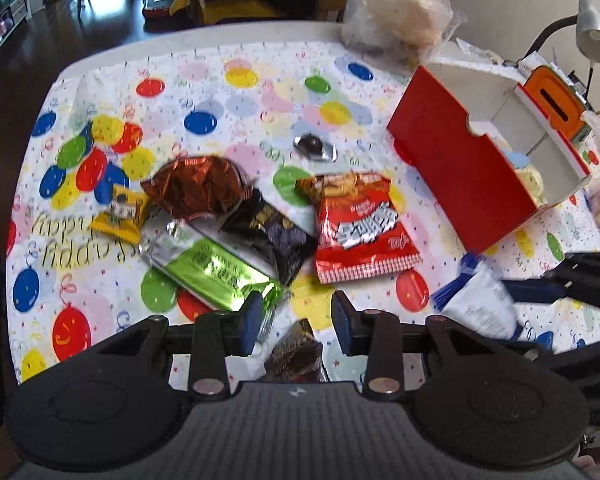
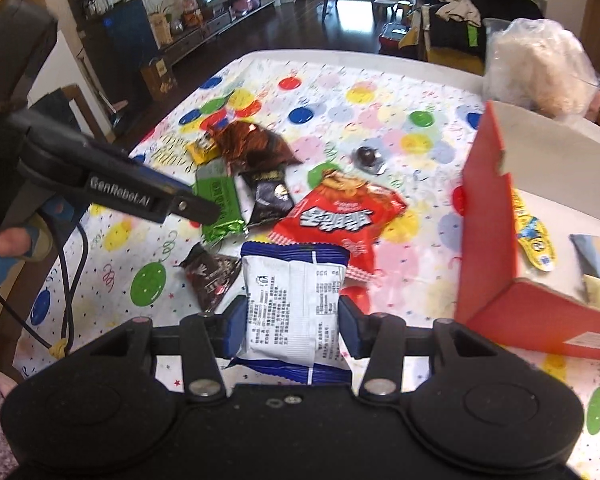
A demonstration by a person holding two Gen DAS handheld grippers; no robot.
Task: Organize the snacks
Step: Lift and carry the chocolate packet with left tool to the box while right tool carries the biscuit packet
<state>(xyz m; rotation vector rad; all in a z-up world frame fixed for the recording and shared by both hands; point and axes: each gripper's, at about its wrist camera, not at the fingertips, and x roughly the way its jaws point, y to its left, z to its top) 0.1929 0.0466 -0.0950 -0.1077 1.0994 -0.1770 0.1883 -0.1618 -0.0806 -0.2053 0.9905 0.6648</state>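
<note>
My right gripper (image 2: 292, 312) is shut on a white and blue snack packet (image 2: 294, 304) and holds it above the table, left of the red box (image 2: 488, 216). The packet also shows in the left wrist view (image 1: 480, 300). My left gripper (image 1: 294, 320) is open and empty, above a small dark brown packet (image 1: 296, 352). Ahead of it lie a green packet (image 1: 216, 272), a black packet (image 1: 272, 232), a red packet (image 1: 360, 228), a brown foil packet (image 1: 200, 184), a yellow packet (image 1: 120, 214) and a small foil-wrapped sweet (image 1: 314, 146).
The red box (image 1: 452, 172) has white compartments holding a few snacks (image 2: 536, 236). A clear plastic bag (image 1: 400, 4) sits at the table's far edge. A desk lamp (image 1: 594, 32) and an orange object (image 1: 556, 104) stand behind the box. A balloon-print cloth (image 1: 240, 92) covers the table.
</note>
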